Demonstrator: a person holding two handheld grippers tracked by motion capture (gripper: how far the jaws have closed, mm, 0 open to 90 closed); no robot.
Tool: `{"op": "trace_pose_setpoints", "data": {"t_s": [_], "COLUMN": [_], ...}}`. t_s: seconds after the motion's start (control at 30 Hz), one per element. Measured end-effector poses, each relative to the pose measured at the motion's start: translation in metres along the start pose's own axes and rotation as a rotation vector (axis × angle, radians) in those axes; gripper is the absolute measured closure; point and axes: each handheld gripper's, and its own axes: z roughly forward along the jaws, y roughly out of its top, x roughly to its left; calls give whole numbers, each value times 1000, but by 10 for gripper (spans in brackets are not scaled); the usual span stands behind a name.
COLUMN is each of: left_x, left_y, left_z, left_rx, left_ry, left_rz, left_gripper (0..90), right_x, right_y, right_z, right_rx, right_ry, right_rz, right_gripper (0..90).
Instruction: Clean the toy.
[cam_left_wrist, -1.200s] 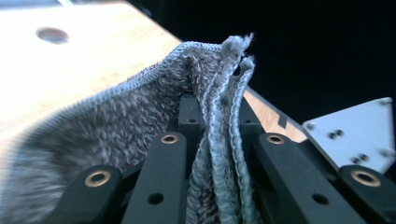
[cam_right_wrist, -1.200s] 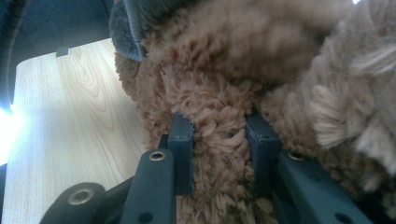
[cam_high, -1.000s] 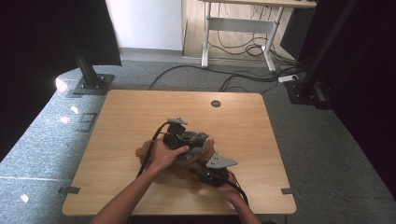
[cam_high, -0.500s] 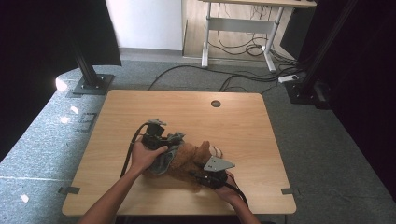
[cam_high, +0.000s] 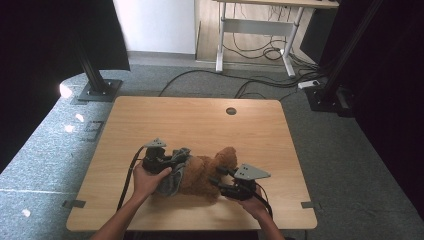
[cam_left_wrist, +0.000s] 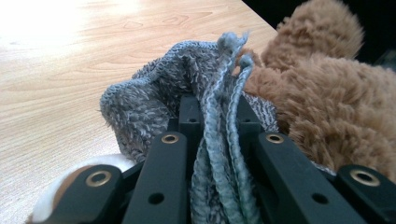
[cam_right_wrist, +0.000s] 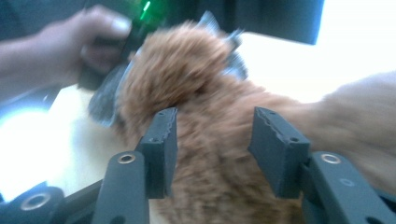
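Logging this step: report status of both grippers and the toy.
Left gripper shut on grey knit garment. Right gripper jaws just opening, brown plush toy between them, unpinched. Nothing in the way.

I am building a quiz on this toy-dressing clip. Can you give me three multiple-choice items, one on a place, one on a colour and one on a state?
1. Where does the brown plush toy lie on the table?
A. near the person's edge
B. at the far edge
C. on the round hole

2. What colour is the knitted garment?
A. red
B. grey
C. yellow

3. How are the left tongs set?
A. wide open
B. shut on the knitted garment
C. shut on nothing

Key: 1 A, the high view shows it close to the hands. 2 B, the left gripper view shows grey yarn. 3 B, folds of knit are pinched between the jaws.
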Motion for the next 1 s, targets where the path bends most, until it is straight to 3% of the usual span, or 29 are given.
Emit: {"op": "trace_pose_setpoints", "data": {"t_s": [0.03,0.07,0.2,0.27,0.33,0.37,0.4,0.47,0.57,0.63,0.67,0.83,0.93,0.97,1.0], "left_x": [0,-2,-5,-5,-6,-7,-7,-9,-11,-14,-14,-42,-56,-60,-66], "left_y": [0,-2,-6,-8,-9,-10,-10,-11,-8,-1,-1,32,45,47,46], "left_z": [0,-1,-3,-4,-5,-6,-6,-7,-9,-10,-10,4,22,29,40], "left_rx": [0,-8,-24,-30,-33,-35,-36,-38,-35,-33,-33,-22,19,51,97], "left_ry": [0,6,5,0,-8,-10,-13,-19,-41,-56,-56,-139,-194,-215,-204], "left_rz": [0,10,17,14,12,14,16,21,14,14,14,58,68,72,96], "left_gripper": [788,788,788,789,789,789,789,789,789,788,788,787,784,784,783], "right_x": [0,-4,-23,-34,-45,-49,-51,-49,-42,-41,-40,-36,-35,-35,-35], "right_y": [0,8,19,19,16,14,12,10,8,7,6,3,3,3,2], "right_z": [0,-7,-11,-8,-3,-1,0,3,6,6,5,4,4,4,4], "right_rx": [0,-10,-16,15,67,73,74,69,84,84,83,63,54,53,54], "right_ry": [0,-54,-135,-174,-177,-155,-127,-78,-53,-47,-50,-99,-103,-103,-104], "right_rz": [0,0,68,95,129,159,186,184,127,125,120,76,64,66,65], "right_gripper": [486,437,339,267,203,205,233,363,505,549,563,601,605,605,605]}}
